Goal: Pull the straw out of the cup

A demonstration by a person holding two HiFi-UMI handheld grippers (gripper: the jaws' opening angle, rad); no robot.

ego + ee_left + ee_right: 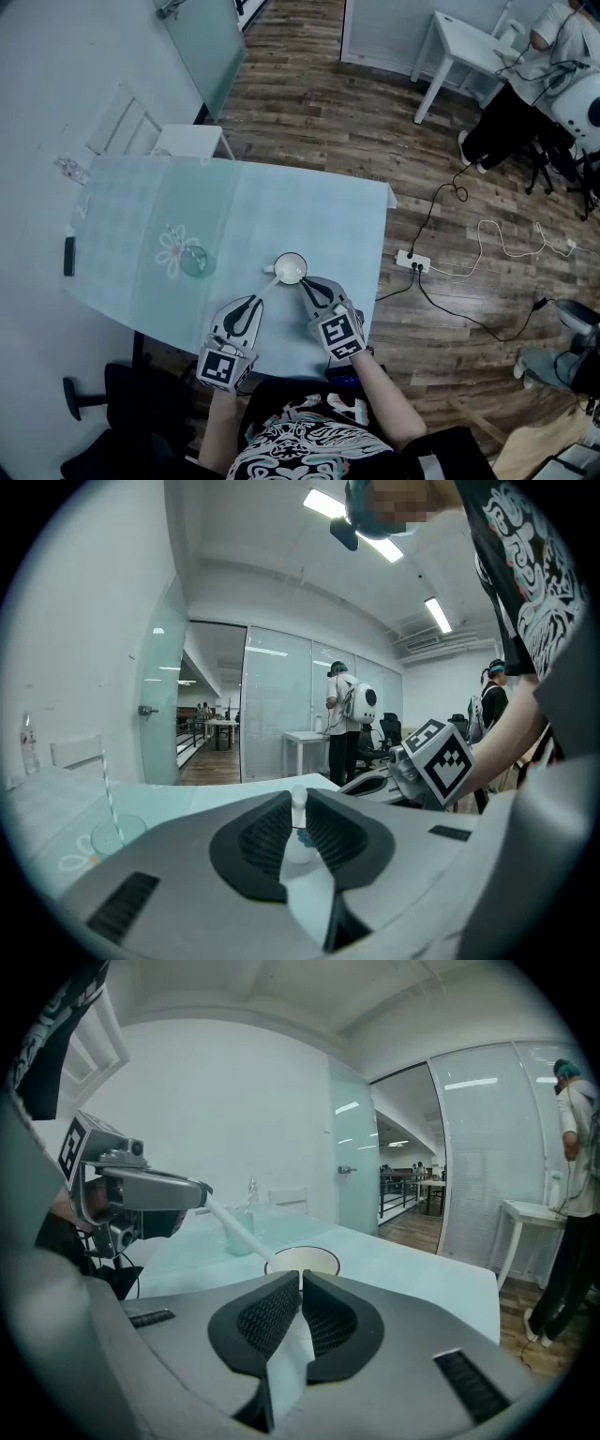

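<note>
One table [281, 206] under a pale teal cloth fills the middle of the head view, on a dark plank floor [328, 112]. Beyond it we note a white side table [459, 37] and a seated person [511, 112] at the far right. A white chair [127, 127] stands at the table's far left corner. Cables run across the floor to a white power strip [412, 260], just off the table's right edge.

Both grippers work at the near edge. The left gripper [255, 302] has its jaws pinched on the white straw [266, 287], which slants from them up to the white cup [291, 267]; its far end lies at the cup's left rim. The right gripper [307, 284] meets the cup from the near right. Its jaws are closed to a thin slit at the near rim, and we read that as a hold on the cup wall. Each gripper carries a cube [339, 336] printed with black-and-white square markers.

Nothing stands between the grippers and the cup. Left of the cup, apart from it, a clear glass [195, 262] sits by a flower print on the cloth, with a striped straw [107, 794] upright in it. At the table's left edge lie a small black object [68, 255] and, farther back, a clear bottle [71, 171].
</note>
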